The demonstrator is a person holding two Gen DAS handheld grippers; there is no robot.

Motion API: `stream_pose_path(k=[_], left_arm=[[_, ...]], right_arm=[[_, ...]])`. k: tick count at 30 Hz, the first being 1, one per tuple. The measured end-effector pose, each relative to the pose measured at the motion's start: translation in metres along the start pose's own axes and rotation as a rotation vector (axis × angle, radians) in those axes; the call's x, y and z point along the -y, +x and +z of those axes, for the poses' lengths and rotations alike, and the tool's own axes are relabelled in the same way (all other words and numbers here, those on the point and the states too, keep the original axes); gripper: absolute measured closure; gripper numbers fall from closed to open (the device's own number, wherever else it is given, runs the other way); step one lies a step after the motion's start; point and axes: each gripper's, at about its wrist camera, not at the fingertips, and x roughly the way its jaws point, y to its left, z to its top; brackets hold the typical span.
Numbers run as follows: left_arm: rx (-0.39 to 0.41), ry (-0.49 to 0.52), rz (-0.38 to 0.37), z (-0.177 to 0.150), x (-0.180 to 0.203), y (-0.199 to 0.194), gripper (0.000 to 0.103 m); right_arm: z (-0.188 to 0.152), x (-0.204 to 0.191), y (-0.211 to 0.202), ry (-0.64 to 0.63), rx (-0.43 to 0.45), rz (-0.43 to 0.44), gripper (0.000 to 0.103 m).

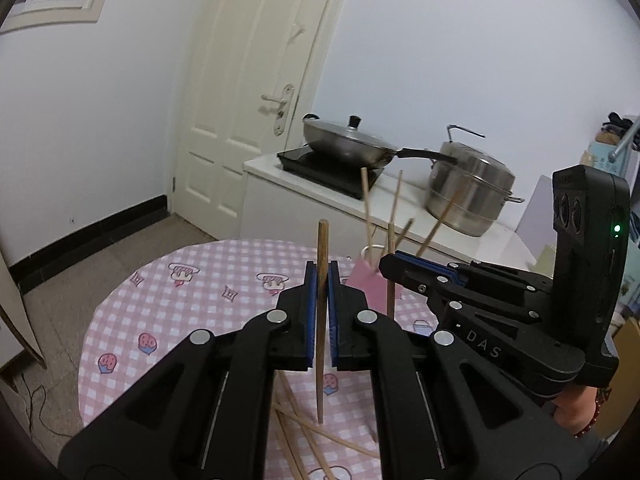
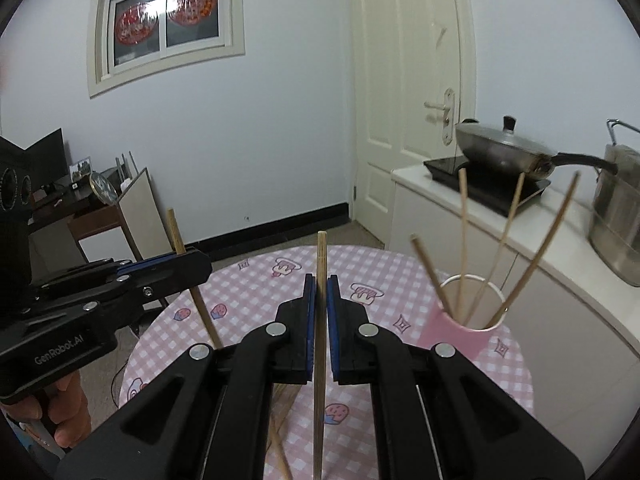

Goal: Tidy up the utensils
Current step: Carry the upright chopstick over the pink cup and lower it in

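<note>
A lidded wok (image 1: 347, 141) sits on a black cooktop (image 1: 332, 170) beside a steel pot (image 1: 470, 190).

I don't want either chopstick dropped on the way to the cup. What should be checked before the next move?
1. Left gripper shut on its chopstick: ok.
2. Right gripper shut on its chopstick: ok.
3. Both held sticks roughly upright: ok.
4. Pink cup standing upright on the table: ok.
5. Room in the cup beside the four sticks already inside: ok.
6. Loose chopsticks remaining on the table: not ok.
</note>
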Motion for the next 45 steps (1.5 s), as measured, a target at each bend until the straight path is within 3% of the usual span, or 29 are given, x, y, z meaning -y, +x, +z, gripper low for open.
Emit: stream_pose_path(k=[10, 21, 25, 35, 41, 45], left_arm=[[0.043, 0.036, -0.038, 0.013, 0.030, -0.009, 0.098], [0.118, 0.091, -0.078, 0.048, 0.071, 0.014, 0.098], [0.171, 0.108, -0.060, 0.064, 0.079, 0.022, 0.098], [0.290, 0.042, -0.083, 0.091, 0.088, 0.047, 0.098], [0.342, 0.035, -0.060, 0.087, 0.095, 0.068, 0.098], [0.323, 0.052, -0.049, 0.075, 0.100, 0.090, 0.098]], right_arm=[[0.011, 0.012, -0.052, -0.006, 0.127, -0.051, 0.099], [0.031, 0.043, -0.078, -0.013, 0.210, -0.150, 0.099], [0.040, 0.053, -0.078, -0.016, 0.237, -0.176, 0.099], [0.064, 0.067, -0.069, -0.020, 0.312, -0.214, 0.099], [0.065, 0.079, -0.054, -0.019, 0.332, -0.238, 0.099], [0.060, 0.089, -0.040, 0.000, 0.309, -0.230, 0.099]])
